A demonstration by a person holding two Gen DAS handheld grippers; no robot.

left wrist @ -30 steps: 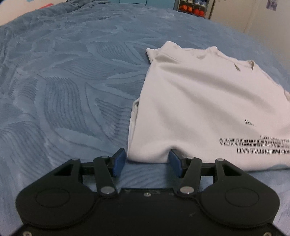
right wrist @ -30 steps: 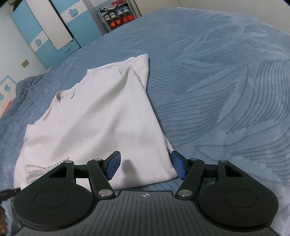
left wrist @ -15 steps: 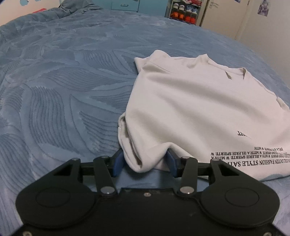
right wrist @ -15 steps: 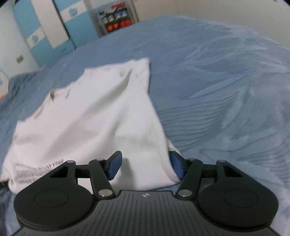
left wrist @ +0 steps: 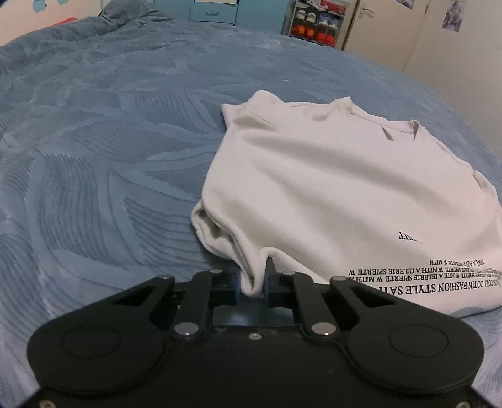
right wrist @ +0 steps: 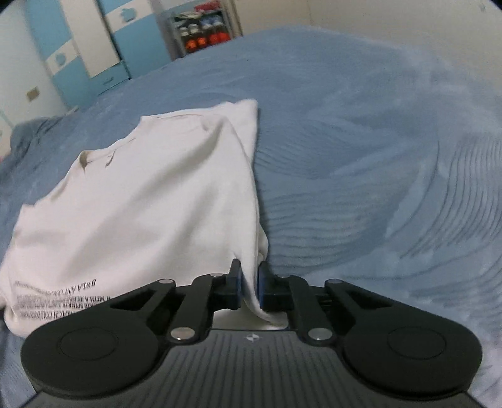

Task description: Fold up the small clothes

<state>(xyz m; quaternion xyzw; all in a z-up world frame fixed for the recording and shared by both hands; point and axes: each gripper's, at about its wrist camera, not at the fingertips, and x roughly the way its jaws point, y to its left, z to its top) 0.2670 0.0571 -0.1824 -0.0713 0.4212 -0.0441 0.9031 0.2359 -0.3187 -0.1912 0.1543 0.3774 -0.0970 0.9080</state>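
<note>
A white T-shirt with black printed text near its hem lies on the blue bedspread, sleeves folded in, collar at the far end. My left gripper is shut on the shirt's near left hem corner, cloth bunched between its blue pads. In the right wrist view the same T-shirt rises slightly from the bedspread. My right gripper is shut on its near right hem corner, a fold of fabric pinched between the fingers.
The textured bedspread spreads wide on both sides of the shirt. A blue and white wardrobe and a shelf with shoes stand beyond the bed's far edge. A bunched blanket lies at the far left.
Both grippers were open at the hem one second ago. They have closed on the two hem corners, and the near edge of the shirt has bunched and lifted a little.
</note>
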